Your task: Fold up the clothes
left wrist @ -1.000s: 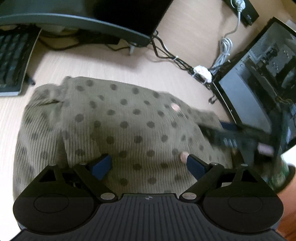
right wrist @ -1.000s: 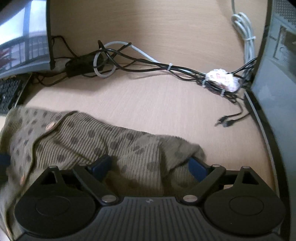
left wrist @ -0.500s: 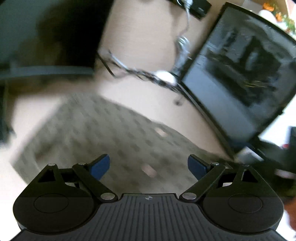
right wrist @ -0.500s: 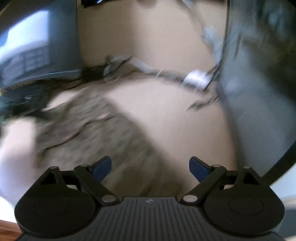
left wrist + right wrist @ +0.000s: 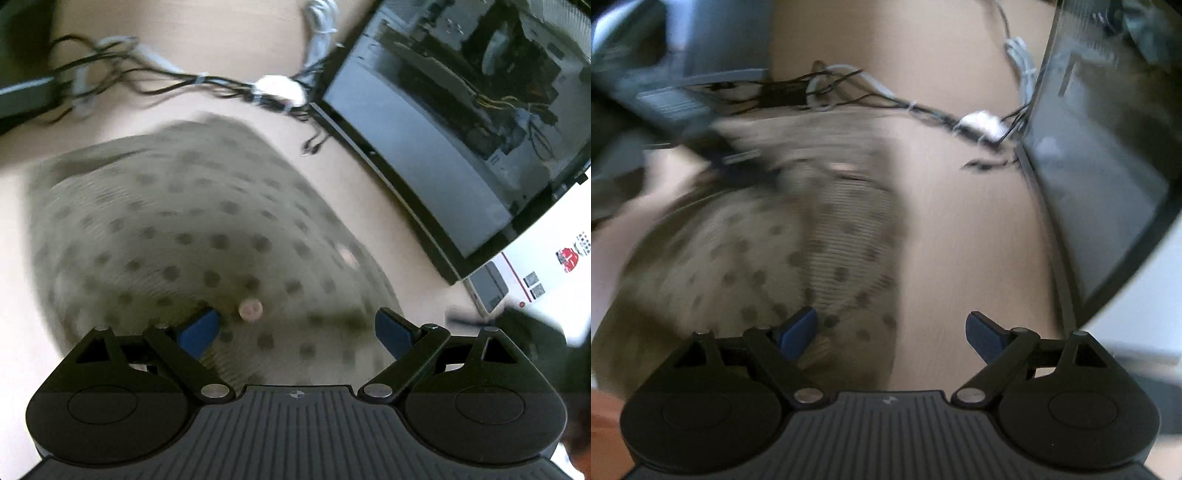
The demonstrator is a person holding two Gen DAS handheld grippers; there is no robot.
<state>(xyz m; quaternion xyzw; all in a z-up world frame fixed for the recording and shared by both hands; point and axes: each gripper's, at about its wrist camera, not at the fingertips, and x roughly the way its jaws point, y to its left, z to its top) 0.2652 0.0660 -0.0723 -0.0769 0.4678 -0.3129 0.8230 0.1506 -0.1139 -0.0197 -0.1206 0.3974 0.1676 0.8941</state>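
The olive ribbed garment with dark dots (image 5: 192, 236) lies bunched on the light wooden desk (image 5: 229, 33), filling the space just ahead of the left gripper (image 5: 297, 328). A pale button (image 5: 250, 309) sits between its blue fingertips, whose jaws stand wide apart and hold nothing. For the right gripper (image 5: 890, 332), also spread apart and empty, the cloth lies ahead and to the left. Beyond run tangled cables (image 5: 207, 83); a glass-sided computer case (image 5: 461, 122) stands to the right.

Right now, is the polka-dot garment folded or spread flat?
Folded, it seems: the olive polka-dot garment sits as a compact bundle with rounded, doubled edges on the desk. Blur hides how neatly. Both hand-held grippers are open, holding nothing.
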